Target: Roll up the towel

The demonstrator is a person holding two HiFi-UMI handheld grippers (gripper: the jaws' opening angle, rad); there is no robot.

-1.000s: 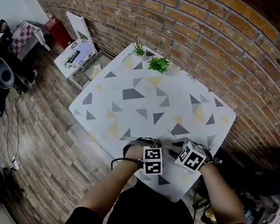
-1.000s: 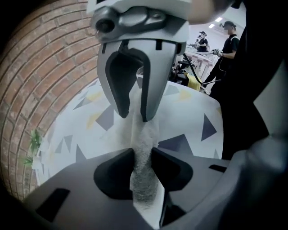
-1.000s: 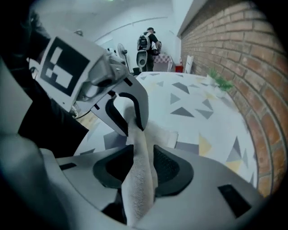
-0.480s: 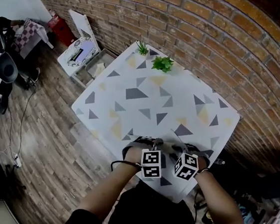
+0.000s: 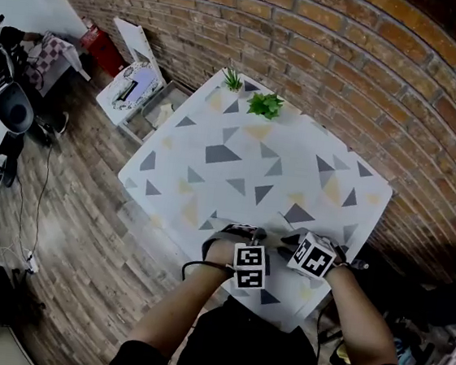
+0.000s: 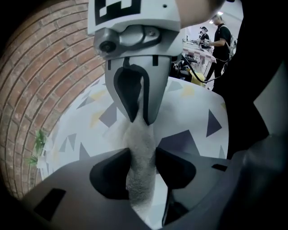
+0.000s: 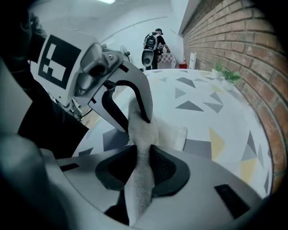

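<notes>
A white towel (image 6: 141,152) lies bunched in a narrow fold at the near edge of the table (image 5: 238,162). Both grippers stand side by side over it, pointing steeply down. My right gripper (image 7: 141,164) has just been closing, and its pads now pinch the fold thin between them. My left gripper (image 6: 143,164) stands wide, with the thick fold between its pads but not squeezed. In the head view, the left gripper (image 5: 242,238) and the right gripper (image 5: 299,244) hide most of the towel. Each gripper view shows the other gripper just ahead on the same fold.
The table top is white with grey and yellow triangles. Two small green plants (image 5: 261,104) (image 5: 232,78) stand at its far edge by the brick wall (image 5: 348,60). A white open case (image 5: 133,85) sits on the wooden floor to the left. People stand far off.
Both hands stay at the table's near edge. The right marker cube has shifted slightly right and tilted. The head view has shifted a little.
</notes>
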